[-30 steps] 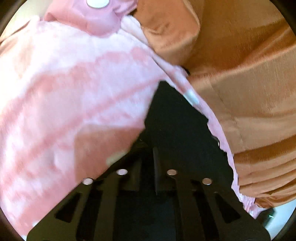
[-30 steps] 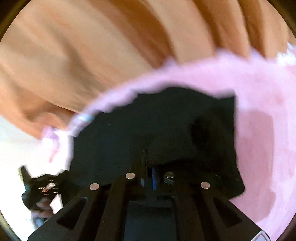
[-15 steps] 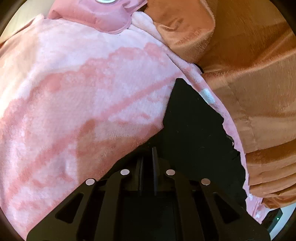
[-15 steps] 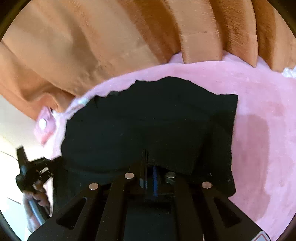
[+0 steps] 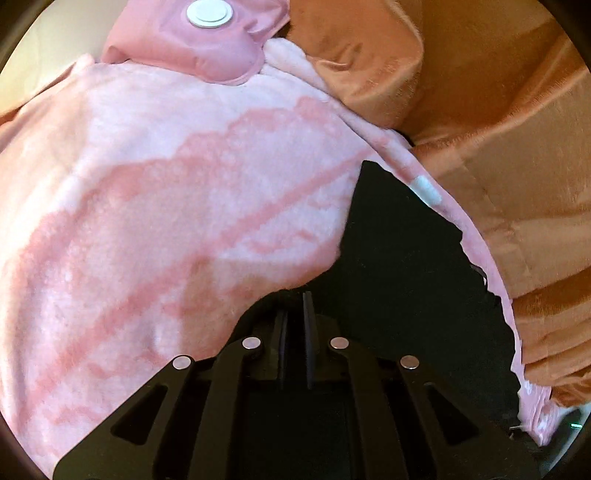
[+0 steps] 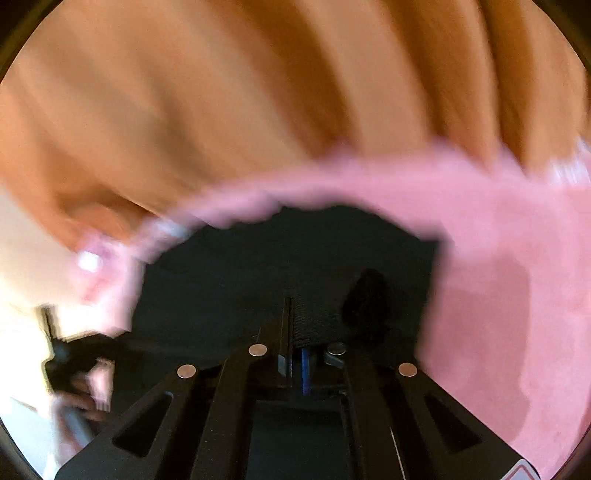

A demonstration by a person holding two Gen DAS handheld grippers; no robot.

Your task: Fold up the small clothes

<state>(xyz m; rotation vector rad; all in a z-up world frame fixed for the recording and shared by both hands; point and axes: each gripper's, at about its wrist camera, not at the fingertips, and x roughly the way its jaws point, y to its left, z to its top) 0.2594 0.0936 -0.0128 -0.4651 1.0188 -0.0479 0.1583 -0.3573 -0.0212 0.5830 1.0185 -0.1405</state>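
Observation:
A black garment [image 5: 406,266] lies over a pink fleece blanket [image 5: 166,221] and shows in both wrist views. My left gripper [image 5: 295,299] is shut on the garment's near edge, with the cloth spreading away to the right. My right gripper [image 6: 290,306] is shut on another part of the black garment [image 6: 277,266], which fills the middle of its blurred view. The other hand-held gripper [image 6: 77,358], held by a person's hand, shows at the lower left of the right wrist view.
Orange-brown cushions [image 5: 498,129] rise behind the blanket and fill the top of the right wrist view [image 6: 258,92]. A pink pouch with a white round cap [image 5: 207,14] lies at the blanket's far end. The pink blanket [image 6: 517,295] extends to the right.
The right wrist view has turned blurred; the black garment sits lower and looks smaller in it than half a second ago. The left view has shifted slightly, with the pouch's cap more in sight.

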